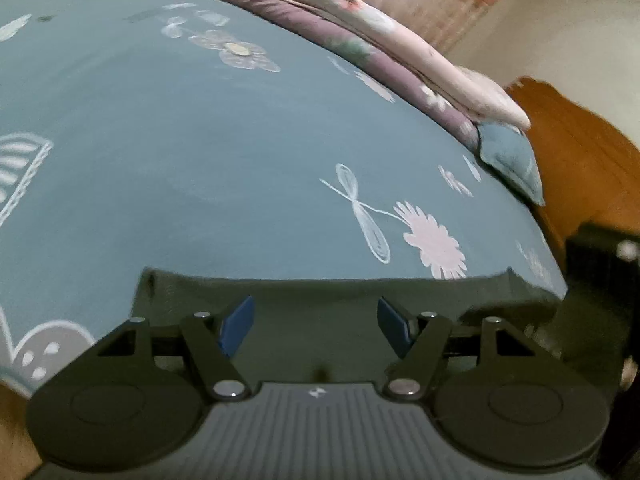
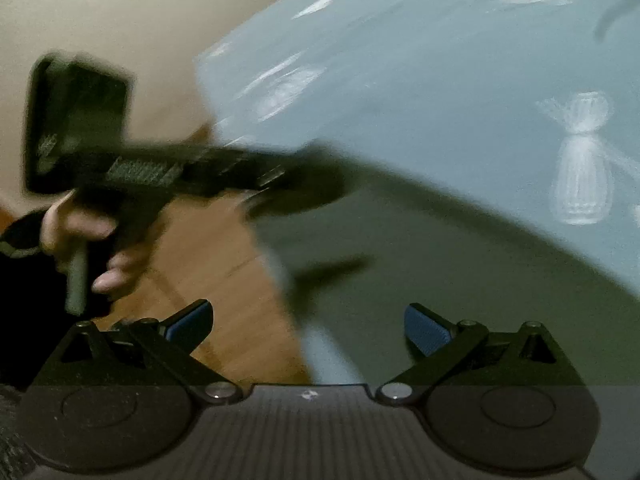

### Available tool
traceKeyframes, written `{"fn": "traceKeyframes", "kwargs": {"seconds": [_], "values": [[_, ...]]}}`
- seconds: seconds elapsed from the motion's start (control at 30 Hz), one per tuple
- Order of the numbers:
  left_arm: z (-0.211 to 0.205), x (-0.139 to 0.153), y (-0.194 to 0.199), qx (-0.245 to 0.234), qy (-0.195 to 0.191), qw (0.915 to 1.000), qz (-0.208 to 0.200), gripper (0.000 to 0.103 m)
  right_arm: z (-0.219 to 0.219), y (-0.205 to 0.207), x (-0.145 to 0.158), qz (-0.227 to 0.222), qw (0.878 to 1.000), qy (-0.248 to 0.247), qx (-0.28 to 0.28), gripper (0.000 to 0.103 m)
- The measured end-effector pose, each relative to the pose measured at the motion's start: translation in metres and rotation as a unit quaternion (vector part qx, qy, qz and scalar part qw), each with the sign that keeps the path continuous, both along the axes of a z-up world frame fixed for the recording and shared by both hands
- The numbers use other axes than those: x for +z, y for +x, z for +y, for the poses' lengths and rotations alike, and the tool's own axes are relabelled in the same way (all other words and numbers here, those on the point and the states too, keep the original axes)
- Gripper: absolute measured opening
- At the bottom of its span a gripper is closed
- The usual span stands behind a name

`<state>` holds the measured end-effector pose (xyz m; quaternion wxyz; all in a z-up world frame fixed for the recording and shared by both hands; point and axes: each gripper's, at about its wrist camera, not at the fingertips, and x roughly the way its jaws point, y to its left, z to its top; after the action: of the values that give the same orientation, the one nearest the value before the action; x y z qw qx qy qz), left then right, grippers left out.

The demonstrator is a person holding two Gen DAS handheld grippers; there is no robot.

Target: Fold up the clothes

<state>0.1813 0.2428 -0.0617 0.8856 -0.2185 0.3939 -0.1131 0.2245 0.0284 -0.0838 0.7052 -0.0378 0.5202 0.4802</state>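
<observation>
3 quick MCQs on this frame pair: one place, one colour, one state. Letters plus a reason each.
1. Where does the dark green garment lie?
A. on the floor
B. on the blue floral bedsheet
C. on the pink quilt

2. What colour are the fingertips of the left tool?
A. blue
B. red
C. white

3. What state is the right tool in?
A. shut on the garment
B. open
C. out of view

Key: 1 B, garment spreads over the sheet; 2 A, pads show blue; 3 B, fingers wide apart, nothing between them.
</observation>
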Motion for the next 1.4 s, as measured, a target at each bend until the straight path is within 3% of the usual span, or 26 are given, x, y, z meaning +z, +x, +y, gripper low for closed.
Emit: {"fn": "traceKeyframes", "kwargs": {"seconds": [0.13,0.27,0.33,0.6,0.77,0.9,1.0,1.2,1.27,1.4], "values": [[-0.025,-0.006,0.019,-0.049,0.027,0.9984,0.002,0.069,-0.060,0.020,0.010,-0.039,0.988,-0.054,-0.136,0.103],[-0.052,-0.015,0.027,-0.089,0.107,0.9902,0.002,0.070,-0.120,0.015,0.003,-0.089,0.951,-0.149,-0.254,0.103],[-0.064,-0.020,0.028,-0.106,0.152,0.9826,0.002,0.070,-0.146,0.010,-0.006,-0.092,0.935,-0.176,-0.293,0.103],[-0.031,-0.007,0.020,-0.078,0.141,0.9863,0.034,0.070,-0.173,-0.006,-0.030,-0.108,0.920,-0.189,-0.326,0.103],[-0.069,0.017,0.061,-0.146,0.059,0.9875,0.002,0.070,-0.178,-0.013,-0.018,-0.120,0.918,-0.190,-0.328,0.103],[-0.125,0.021,0.087,-0.241,0.019,0.9703,-0.009,0.075,-0.192,-0.031,-0.007,-0.161,0.902,-0.220,-0.333,0.103],[-0.171,0.013,0.096,-0.288,0.024,0.9573,-0.012,0.075,-0.206,-0.046,-0.003,-0.181,0.892,-0.238,-0.339,0.103],[-0.229,0.001,0.089,-0.310,0.053,0.9492,-0.010,0.075,-0.246,-0.058,0.004,-0.195,0.880,-0.216,-0.375,0.103],[-0.241,0.004,0.091,-0.305,0.063,0.9500,-0.017,0.075,-0.260,-0.055,0.007,-0.208,0.878,-0.202,-0.381,0.103],[-0.266,0.002,0.102,-0.273,0.087,0.9577,-0.027,0.075,-0.287,-0.038,0.006,-0.222,0.886,-0.172,-0.370,0.103]]}}
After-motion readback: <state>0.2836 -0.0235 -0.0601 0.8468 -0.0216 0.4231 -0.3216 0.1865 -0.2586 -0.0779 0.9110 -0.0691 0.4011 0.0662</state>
